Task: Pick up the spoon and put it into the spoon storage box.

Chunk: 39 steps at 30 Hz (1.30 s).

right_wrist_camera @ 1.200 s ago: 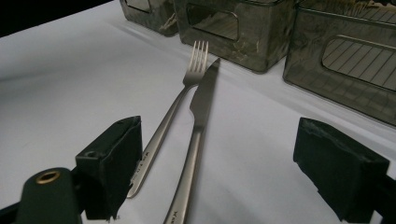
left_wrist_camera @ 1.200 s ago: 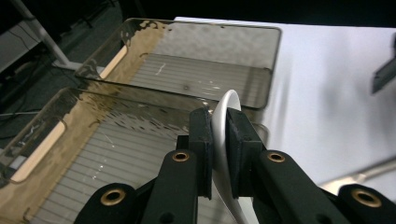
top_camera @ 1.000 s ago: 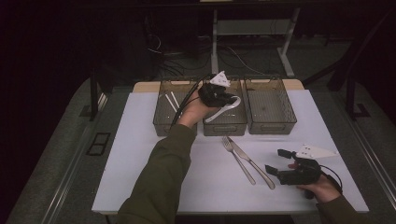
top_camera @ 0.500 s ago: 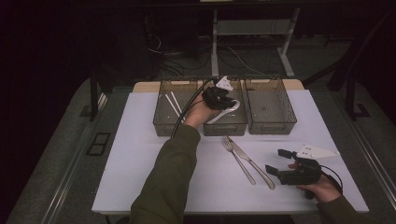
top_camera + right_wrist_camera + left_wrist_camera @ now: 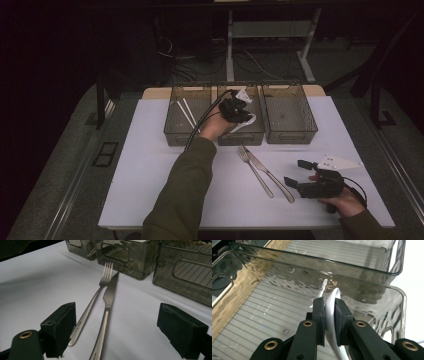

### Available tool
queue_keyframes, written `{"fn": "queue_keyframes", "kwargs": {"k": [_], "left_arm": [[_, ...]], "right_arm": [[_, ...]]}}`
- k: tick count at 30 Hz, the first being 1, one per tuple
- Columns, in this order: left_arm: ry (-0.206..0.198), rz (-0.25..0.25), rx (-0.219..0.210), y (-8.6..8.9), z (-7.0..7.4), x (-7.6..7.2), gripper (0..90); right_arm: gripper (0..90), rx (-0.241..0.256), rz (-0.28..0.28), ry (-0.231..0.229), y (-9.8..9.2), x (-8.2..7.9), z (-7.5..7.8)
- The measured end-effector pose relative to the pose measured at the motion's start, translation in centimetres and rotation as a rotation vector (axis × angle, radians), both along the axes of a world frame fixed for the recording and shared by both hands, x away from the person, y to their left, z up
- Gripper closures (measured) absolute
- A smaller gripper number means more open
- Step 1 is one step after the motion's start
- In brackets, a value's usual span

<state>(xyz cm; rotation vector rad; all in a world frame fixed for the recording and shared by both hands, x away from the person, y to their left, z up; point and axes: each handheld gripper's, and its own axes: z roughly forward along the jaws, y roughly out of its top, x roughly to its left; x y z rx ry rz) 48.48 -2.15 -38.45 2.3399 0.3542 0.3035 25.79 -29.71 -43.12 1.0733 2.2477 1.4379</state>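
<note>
fork (image 5: 255, 171) beside knife (image 5: 270, 173) on table (image 5: 145, 170); two white sticks (image 5: 184, 112) in left bin (image 5: 187, 117); right bin (image 5: 290, 116)

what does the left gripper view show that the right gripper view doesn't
The left gripper view looks down into the middle bin, with the left gripper shut on a white spoon over its ribbed floor. The right gripper view shows the right gripper with jaws wide apart, above a fork and knife lying side by side on the white table. Both show smoky clear bins.
</note>
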Motion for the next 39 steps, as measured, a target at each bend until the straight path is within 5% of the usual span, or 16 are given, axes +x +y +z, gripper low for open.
{"fn": "queue_keyframes", "kwargs": {"k": [11, 19, 33, 39], "left_arm": [[0.0, 0.009, -0.044, 0.4, 1.3, -0.6, 68.8], [0.021, 0.008, -0.12, 1.4, 3.5, -2.2, 58.8], [0.075, 0.01, -0.228, 3.8, 5.2, -7.1, 42.2], [0.055, -0.011, -0.238, 5.1, 5.3, -9.5, 37.1]], "right_arm": [[15.6, 0.0, 0.0, -0.003, 0.0, 0.0, 0.0], [15.6, 0.0, -0.003, -0.003, 0.0, 0.1, 0.0], [15.6, -0.009, -0.008, 0.003, -0.1, 0.1, -0.1], [15.5, -0.007, -0.007, 0.004, -0.1, 0.1, -0.1]]}}
